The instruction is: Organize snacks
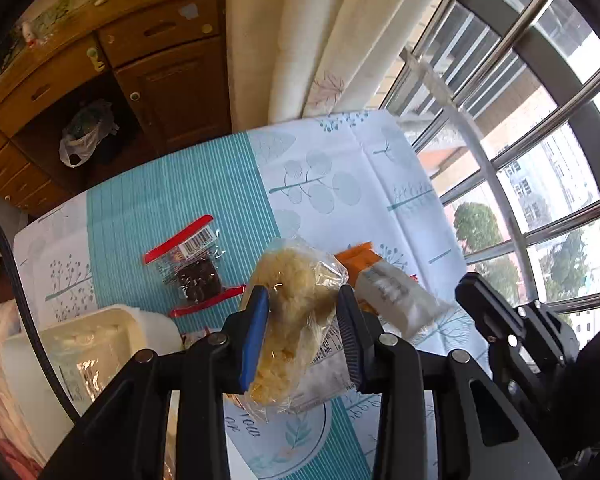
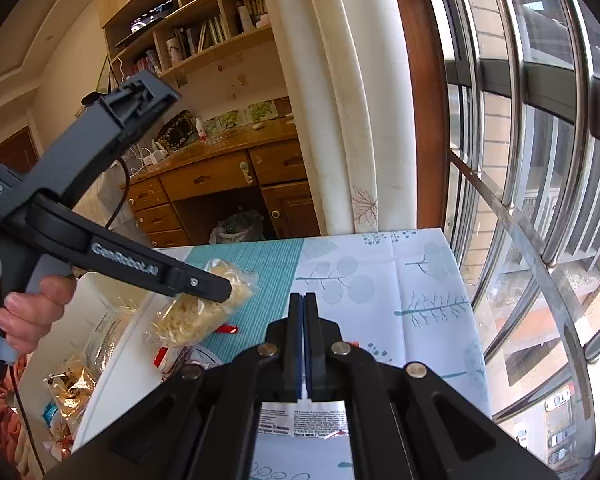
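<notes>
Snack sorting on a cloth-covered counter beside a barred window.

The counter [image 1: 340, 168] carries a smooth cloth, part teal pinstripe, part white with pale leaf and branch prints; cream curtains [image 1: 300, 40], a wooden desk with drawers [image 1: 100, 68] and, in the right wrist view, book-filled shelves [image 2: 204, 28] stand behind it. The left gripper [image 1: 304, 320] has its fingers clamped on a crinkled clear bag of pale yellow snack [image 1: 292, 304], held clear of the cloth. On the counter lie a clear red-edged packet of dark pieces [image 1: 196, 272] and an orange-and-white packet [image 1: 384, 288]; a white plastic bin [image 1: 100, 340] with rounded corners sits at the near left edge. The right gripper [image 2: 304, 344] has its fingers pressed together on the thin edge of a white printed wrapper [image 2: 304, 420].
</notes>
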Available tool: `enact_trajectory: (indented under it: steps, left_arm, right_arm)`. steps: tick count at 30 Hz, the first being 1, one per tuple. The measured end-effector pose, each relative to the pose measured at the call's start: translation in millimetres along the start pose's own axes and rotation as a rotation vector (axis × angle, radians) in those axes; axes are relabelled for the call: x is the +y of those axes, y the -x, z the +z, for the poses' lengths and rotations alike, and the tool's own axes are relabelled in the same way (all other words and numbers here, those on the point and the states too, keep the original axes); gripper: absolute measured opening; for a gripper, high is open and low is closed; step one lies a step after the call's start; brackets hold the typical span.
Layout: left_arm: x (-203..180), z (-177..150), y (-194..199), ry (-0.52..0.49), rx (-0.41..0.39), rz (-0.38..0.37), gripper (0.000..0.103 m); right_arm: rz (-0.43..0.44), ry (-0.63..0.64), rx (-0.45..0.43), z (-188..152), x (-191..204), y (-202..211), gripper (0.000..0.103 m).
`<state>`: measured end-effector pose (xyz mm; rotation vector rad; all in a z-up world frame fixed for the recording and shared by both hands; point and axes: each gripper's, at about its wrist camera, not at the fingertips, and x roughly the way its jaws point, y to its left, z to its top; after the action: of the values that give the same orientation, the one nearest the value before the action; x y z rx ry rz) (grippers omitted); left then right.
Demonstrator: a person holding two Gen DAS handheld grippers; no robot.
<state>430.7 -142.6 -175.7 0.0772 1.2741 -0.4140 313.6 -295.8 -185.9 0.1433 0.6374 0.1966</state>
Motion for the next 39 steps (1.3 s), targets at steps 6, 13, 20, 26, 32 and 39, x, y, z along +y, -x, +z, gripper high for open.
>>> enact_trajectory:
  steps: [6, 13, 20, 26, 32, 39]
  left_arm:
    - [13, -15, 43, 0.044, -0.063, -0.005, 0.033]
    - [32, -38, 83, 0.108, -0.128, -0.011, 0.033]
    - [53, -69, 113, 0.166, -0.167, -0.023, 0.033]
    - [72, -89, 127, 0.200, -0.189, -0.026, 0.033]
    - [92, -103, 133, 0.242, -0.199, -0.023, 0.033]
    - [112, -123, 138, 0.299, -0.215, -0.008, 0.033]
  right_arm:
    - [-0.036, -0.021, 0.041, -3, -1, 2, 0.001]
    - [-0.061, -0.067, 0.088, -8, -3, -5, 0.061]
    - [-0.136, -0.072, 0.150, -22, -2, -33, 0.069]
    - [-0.190, -0.077, 0.147, -34, -5, -47, 0.069]
    - [-0.201, -0.088, 0.139, -38, -4, -49, 0.027]
    - [-0.166, -0.066, 0.094, -31, 6, -38, 0.009]
